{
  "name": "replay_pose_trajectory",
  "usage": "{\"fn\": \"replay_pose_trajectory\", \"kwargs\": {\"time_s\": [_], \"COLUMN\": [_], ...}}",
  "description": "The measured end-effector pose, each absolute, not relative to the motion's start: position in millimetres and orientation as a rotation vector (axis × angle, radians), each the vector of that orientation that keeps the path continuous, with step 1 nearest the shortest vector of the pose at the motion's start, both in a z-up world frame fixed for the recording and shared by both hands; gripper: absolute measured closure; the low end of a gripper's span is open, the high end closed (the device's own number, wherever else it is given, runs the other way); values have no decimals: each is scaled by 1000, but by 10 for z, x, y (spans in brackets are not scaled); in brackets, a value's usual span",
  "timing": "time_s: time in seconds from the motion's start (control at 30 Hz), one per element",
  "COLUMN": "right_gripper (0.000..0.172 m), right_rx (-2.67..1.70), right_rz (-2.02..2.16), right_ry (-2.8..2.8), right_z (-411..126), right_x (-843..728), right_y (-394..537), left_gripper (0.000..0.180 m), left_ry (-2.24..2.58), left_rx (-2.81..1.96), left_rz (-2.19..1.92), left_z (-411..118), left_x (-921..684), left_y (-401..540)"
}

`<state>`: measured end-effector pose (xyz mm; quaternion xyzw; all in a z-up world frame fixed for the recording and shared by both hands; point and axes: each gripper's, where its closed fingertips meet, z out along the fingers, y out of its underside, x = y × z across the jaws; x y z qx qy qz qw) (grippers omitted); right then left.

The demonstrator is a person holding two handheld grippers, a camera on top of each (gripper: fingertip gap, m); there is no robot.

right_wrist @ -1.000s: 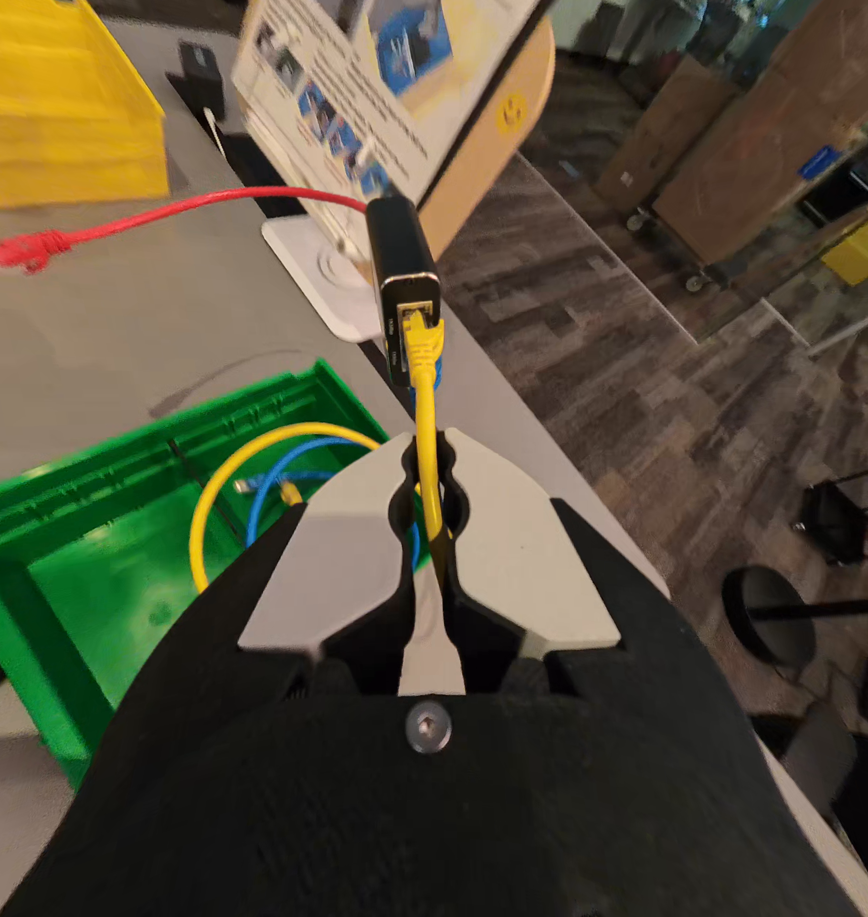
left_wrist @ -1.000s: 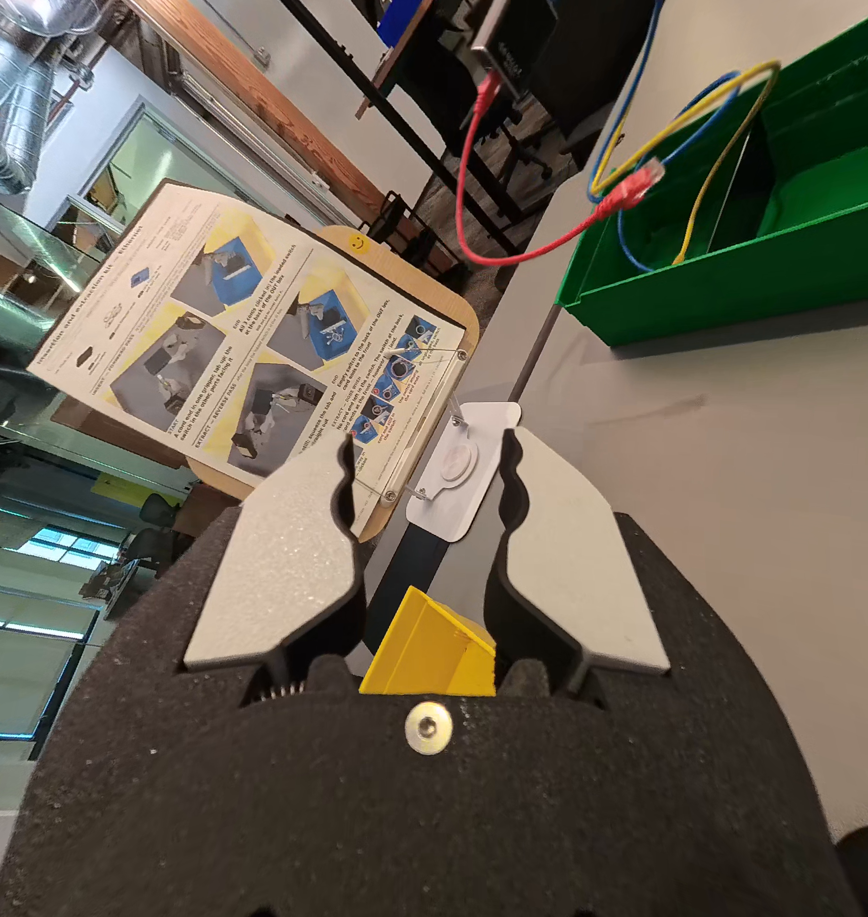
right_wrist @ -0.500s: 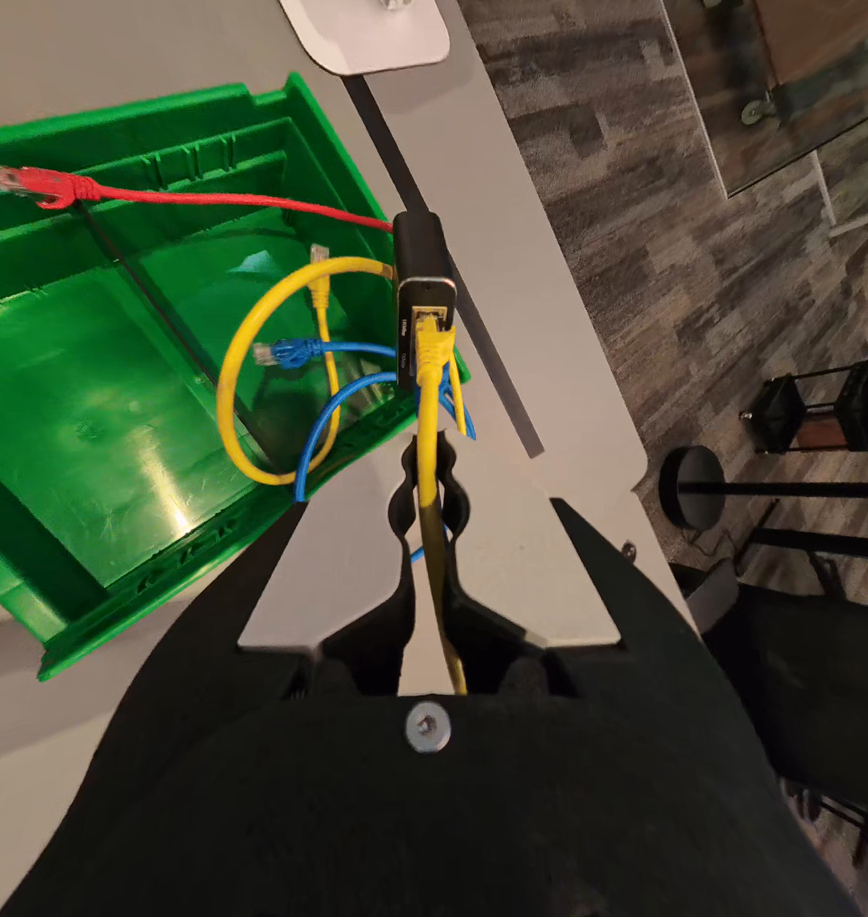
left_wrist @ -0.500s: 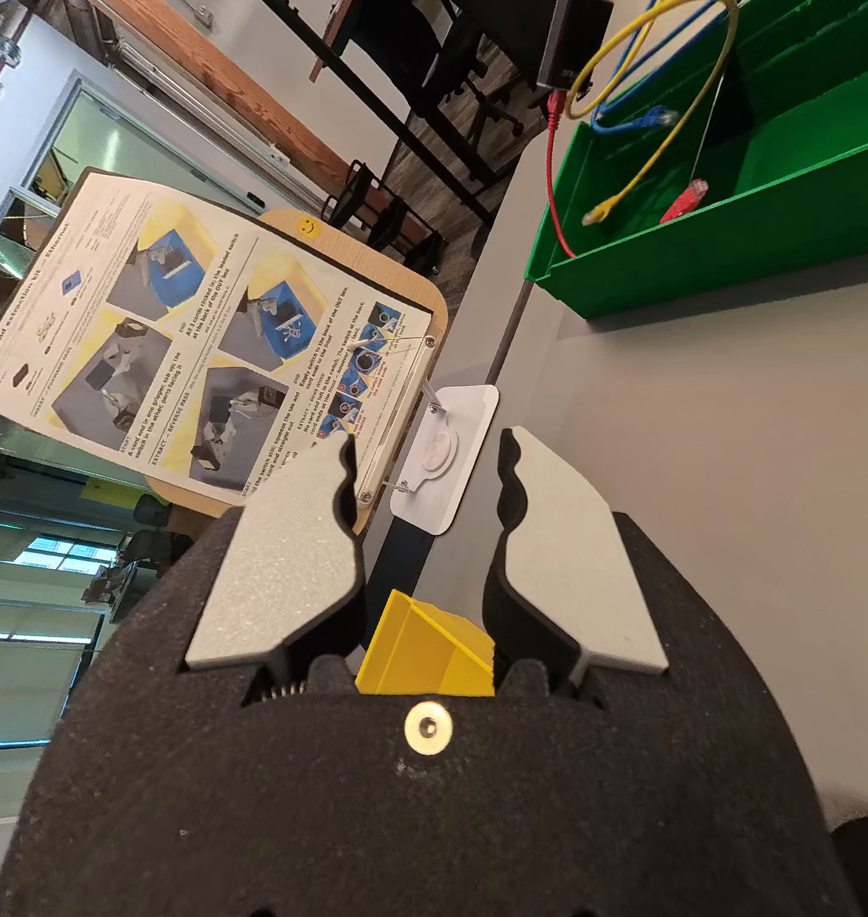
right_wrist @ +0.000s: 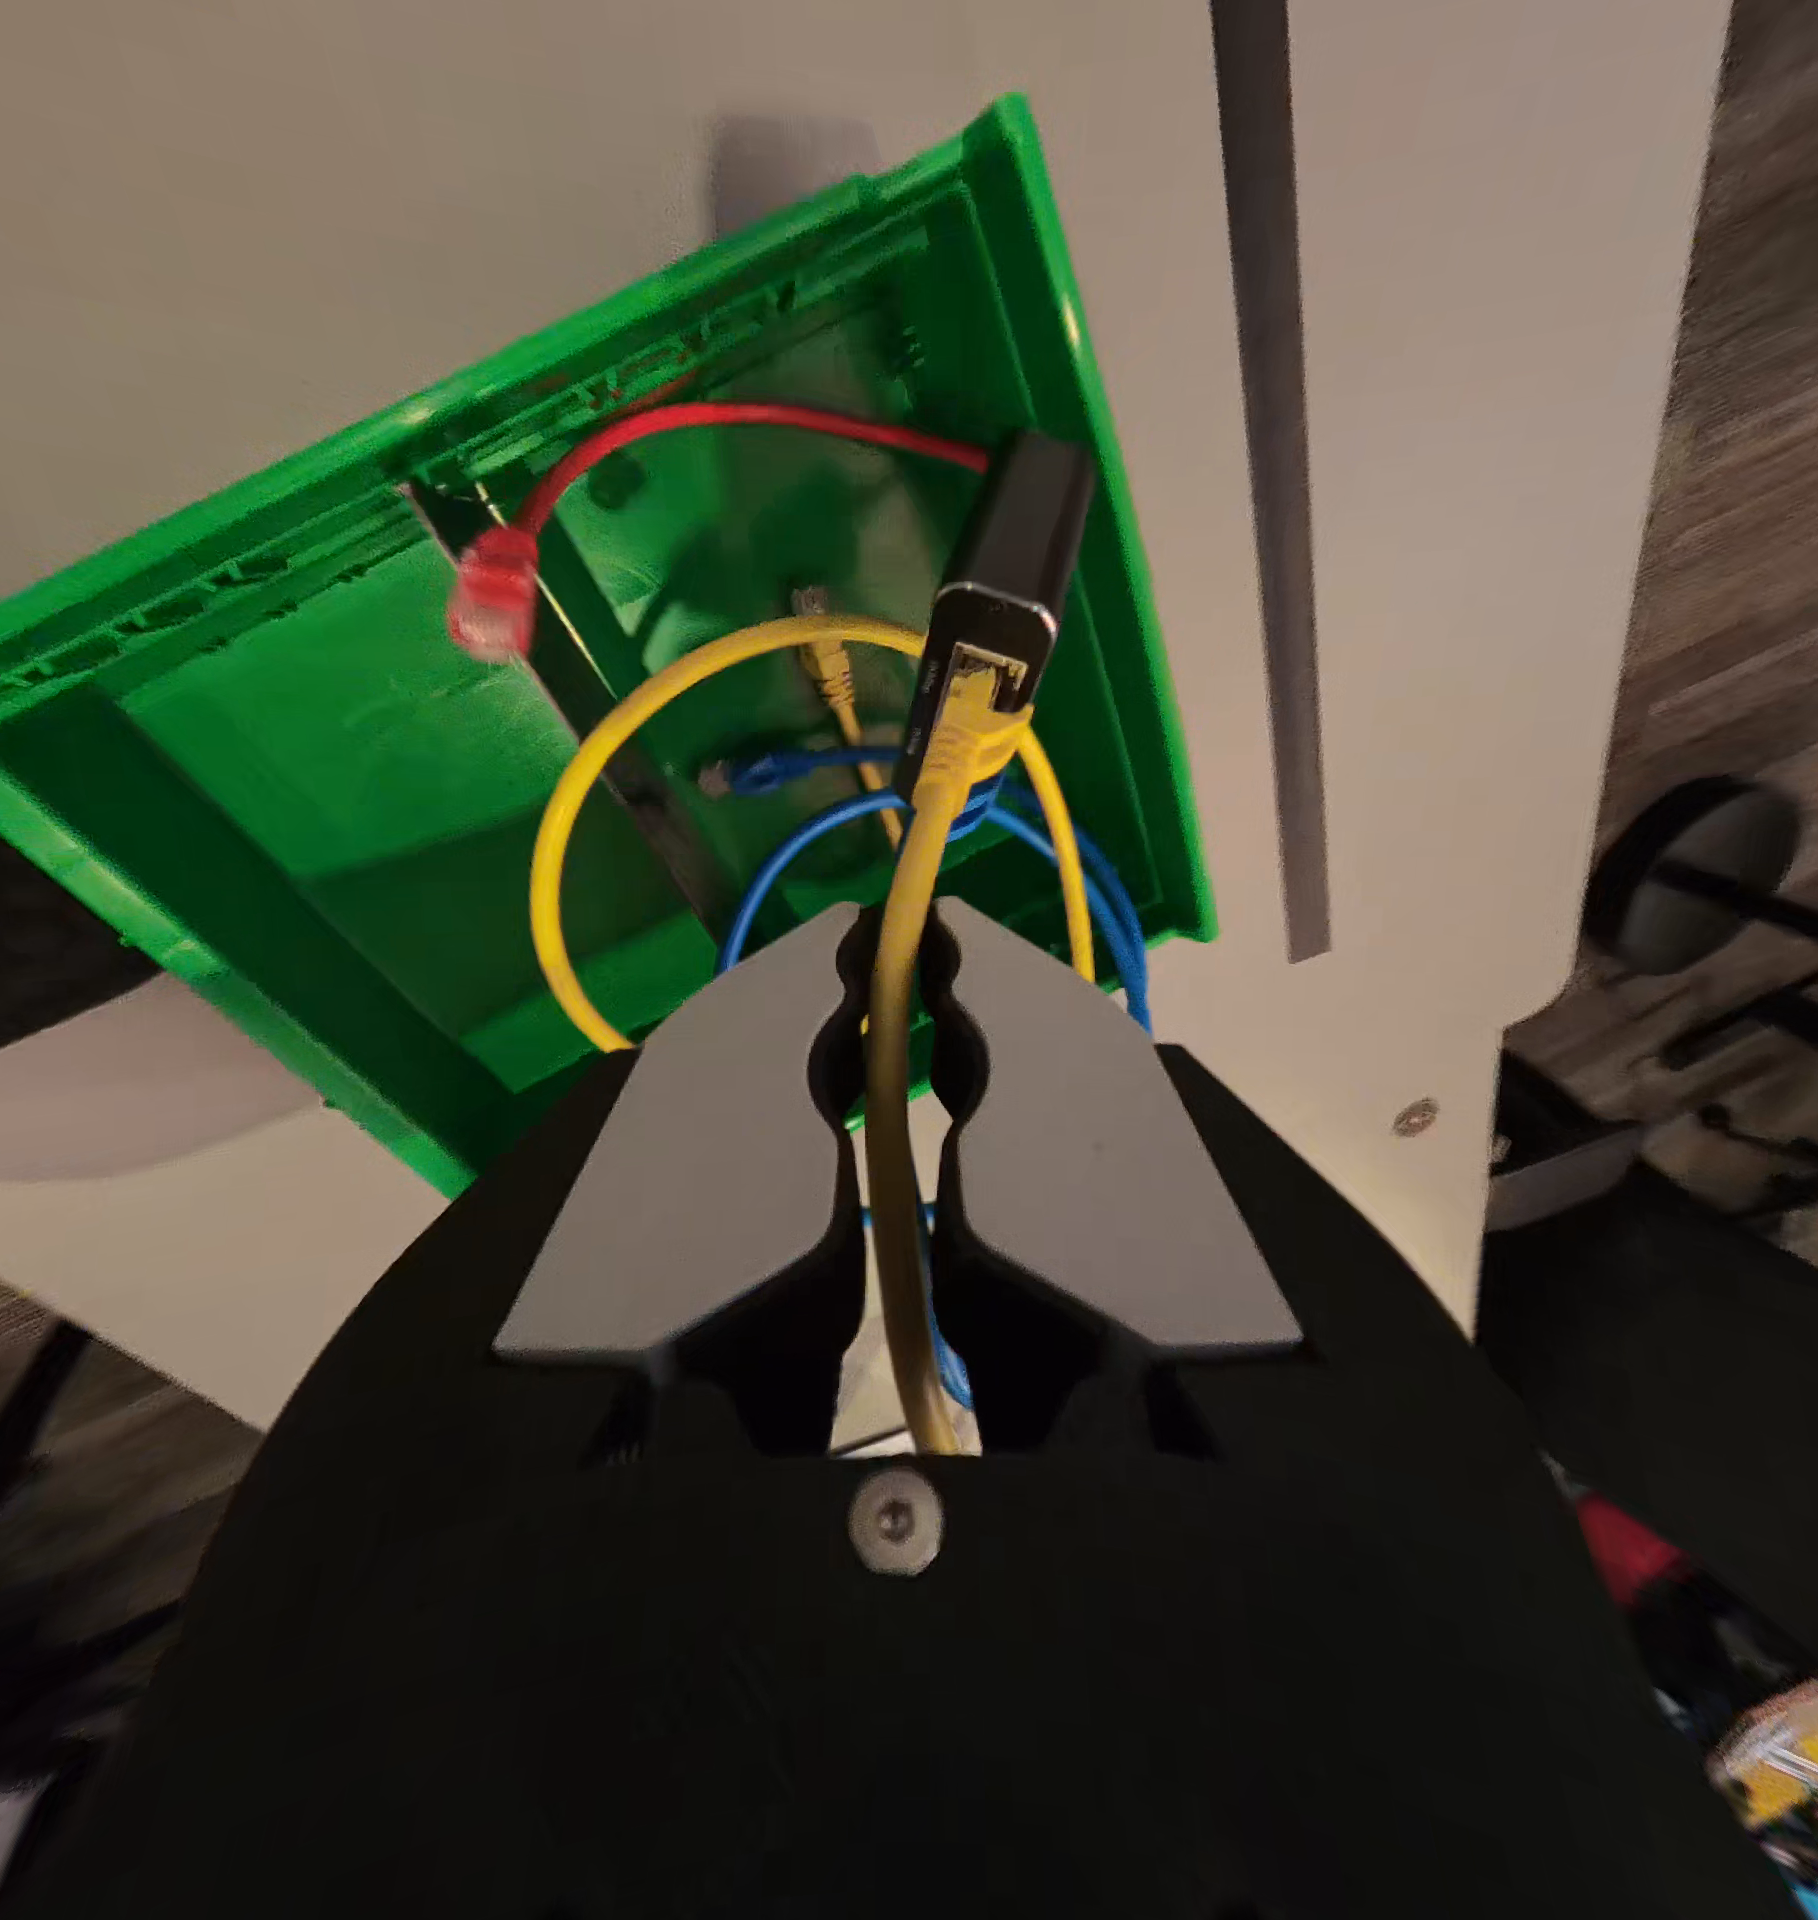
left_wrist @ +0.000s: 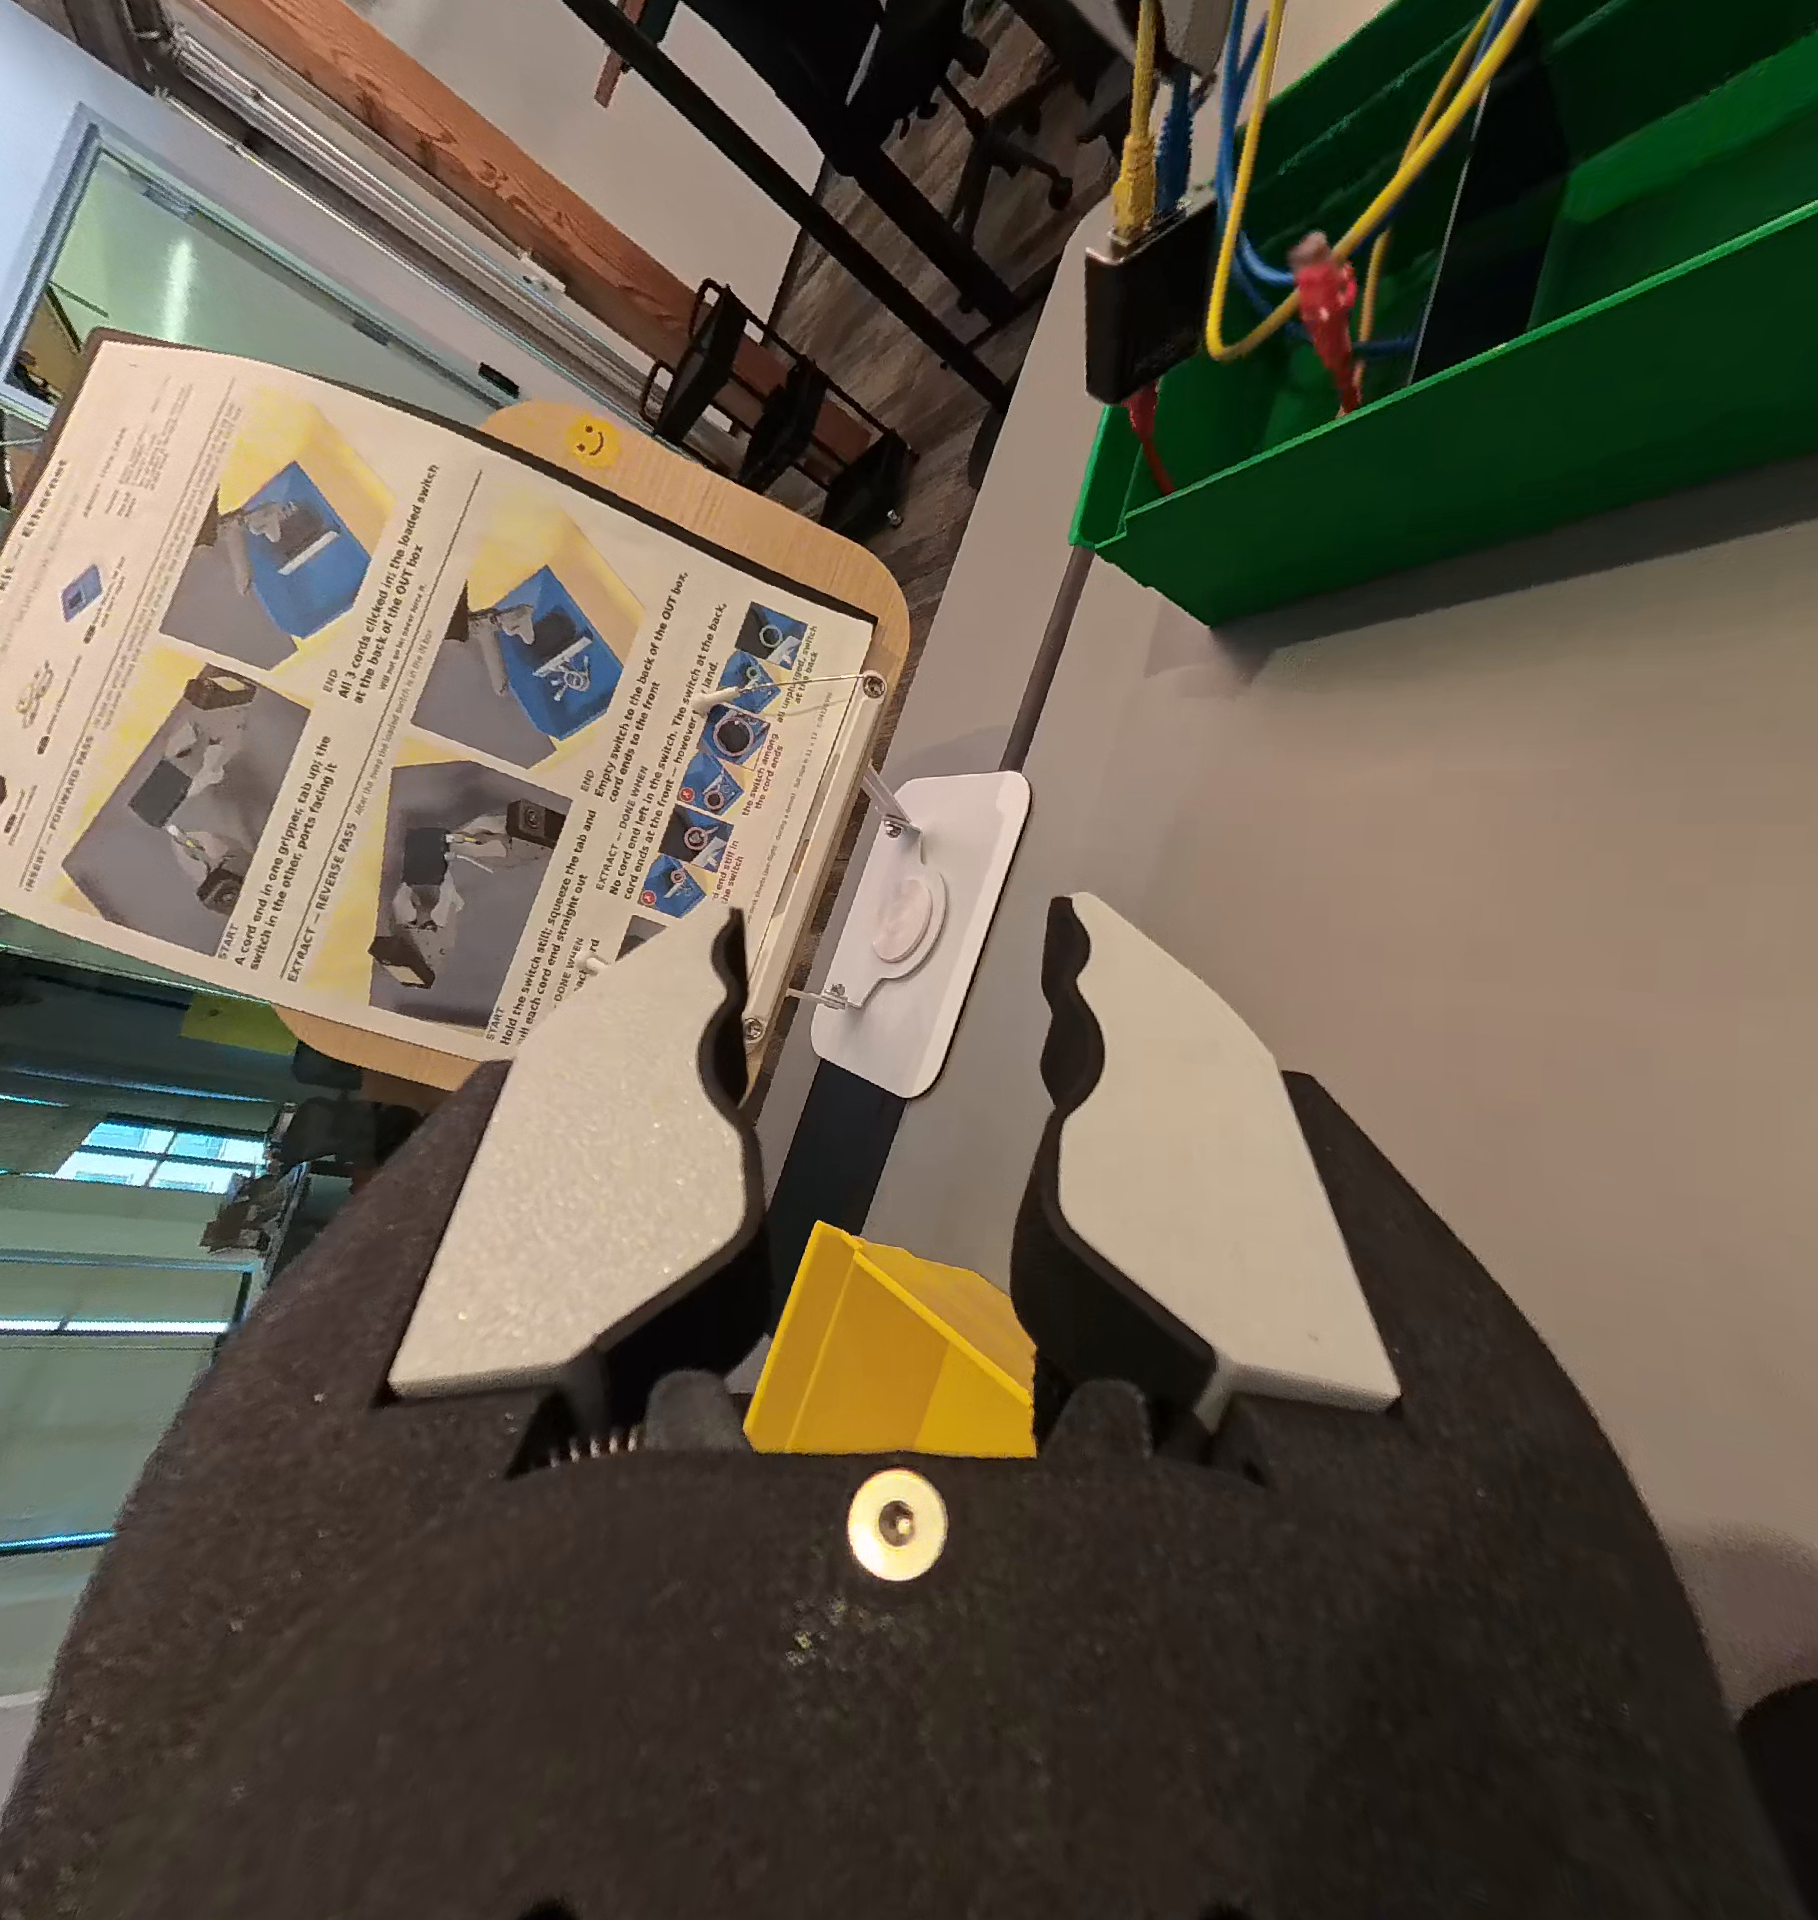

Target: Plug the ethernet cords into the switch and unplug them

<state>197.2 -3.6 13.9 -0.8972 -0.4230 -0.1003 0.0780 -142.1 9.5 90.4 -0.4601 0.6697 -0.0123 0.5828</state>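
The right wrist view looks down into a green bin (right_wrist: 292, 790) on a pale table (right_wrist: 261, 208); the right gripper (right_wrist: 897, 940), at lower centre, has its jaws nearly closed, pinching a yellow cord (right_wrist: 889, 1039) that runs up from between the pads to a black switch (right_wrist: 1009, 582) hanging over the bin's right side. The yellow plug sits in the switch's near port; a blue cord (right_wrist: 780, 883) loops beneath it, and a red cord (right_wrist: 759, 421) arcs from the switch's far end to a loose red plug at the left. Only the left wrist view shows the left gripper (left_wrist: 892, 940), at lower centre, with jaws spread wide and nothing between the pads; the corner of a yellow bin (left_wrist: 884, 1351) lies behind them. Only this view shows a wooden board holding a printed instruction sheet (left_wrist: 365, 727) with photos at left, on a white stand (left_wrist: 936, 935). The same switch (left_wrist: 1133, 312) hangs at upper right, by the green bin (left_wrist: 1507, 468). The switch's small print is unreadable.
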Motion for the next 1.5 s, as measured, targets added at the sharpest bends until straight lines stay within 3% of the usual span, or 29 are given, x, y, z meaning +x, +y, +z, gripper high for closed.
{"fn": "replay_pose_trajectory", "kwargs": {"time_s": [0.2, 0.53, 0.7, 1.0, 1.17, 1.33, 1.5], "right_gripper": [160, 147, 136, 137, 137, 141, 142], "right_rx": [-2904, -2890, -2828, -2539, -2291, -2375, -2425], "right_rz": [-5, -53, -11, -67, -152, 28, 130], "right_ry": [-1180, -1184, -1230, -1109, -495, 251, 452], "right_z": [-239, -580, -447, 142, 747, 213, -346], "right_x": [2060, 2190, 1993, 1848, 2225, 2552, 2755], "right_y": [-198, -360, -443, -495, -684, -1357, -1380], "left_gripper": [126, 126, 126, 126, 126, 123, 121], "left_ry": [1559, 1560, 1570, 1576, 1531, 1345, 1053], "left_rx": [-1058, -1050, -1053, -1066, -1120, -1505, -1884], "left_rz": [-62, -70, -68, -66, -39, -55, -53], "left_z": [946, 977, 958, 947, 995, 951, 736], "left_x": [-1425, -1452, -1443, -1456, -1605, -2192, -2987], "left_y": [59, 34, 25, 32, 178, 630, 1084]}}
